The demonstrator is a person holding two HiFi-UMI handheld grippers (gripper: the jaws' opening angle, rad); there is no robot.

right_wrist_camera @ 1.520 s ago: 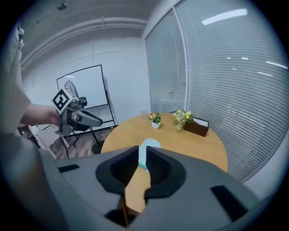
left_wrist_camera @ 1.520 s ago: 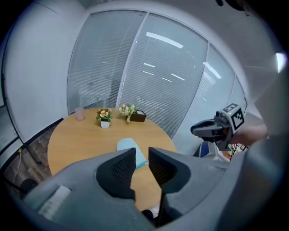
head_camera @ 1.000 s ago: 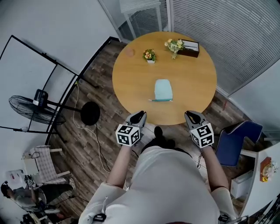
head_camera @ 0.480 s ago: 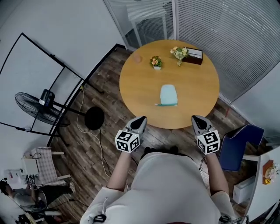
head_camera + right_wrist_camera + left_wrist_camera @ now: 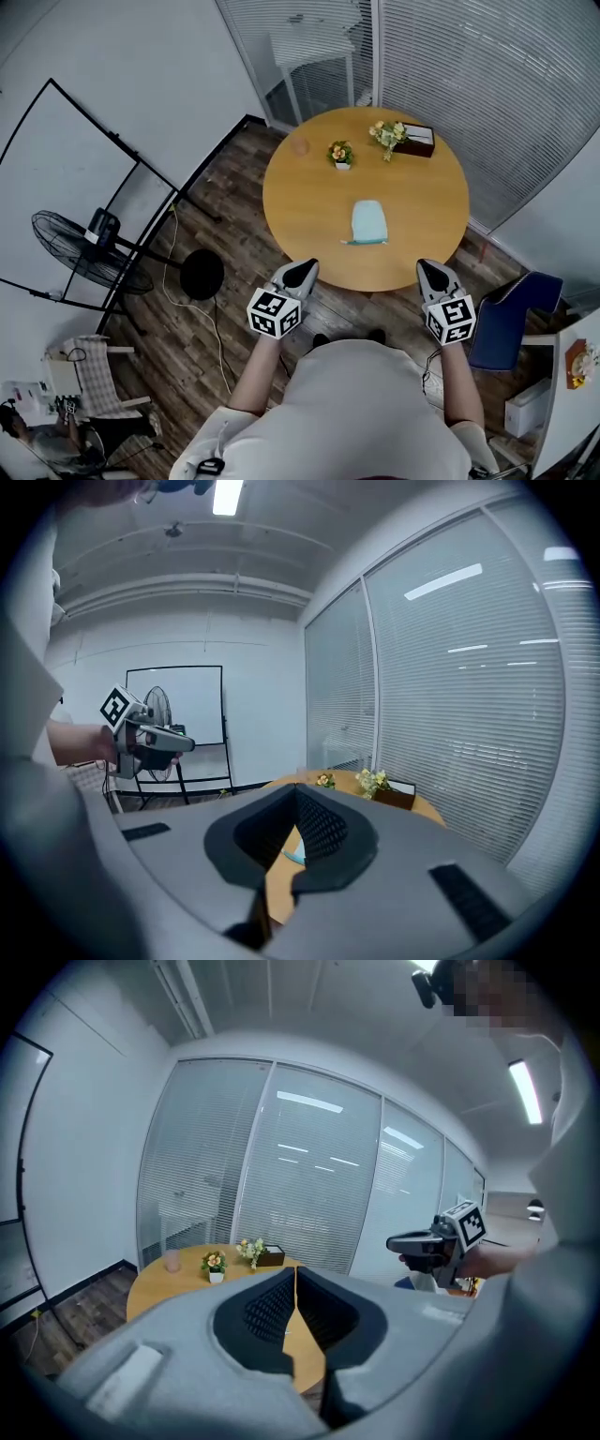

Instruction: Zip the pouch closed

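Held the left gripper (image 5: 302,269) and the right gripper (image 5: 429,269) side by side, well apart, just short of the near edge of the round table (image 5: 281,202) — jaws of each pressed together, nothing between them. Saw the pale blue pouch (image 5: 368,222) lying flat on the table's near half, apart from both grippers. Beyond it, found a small flower pot (image 5: 341,154), a pink cup (image 5: 299,146) and a brown box (image 5: 416,139) near the far rim — slatted blinds (image 5: 469,56) behind.
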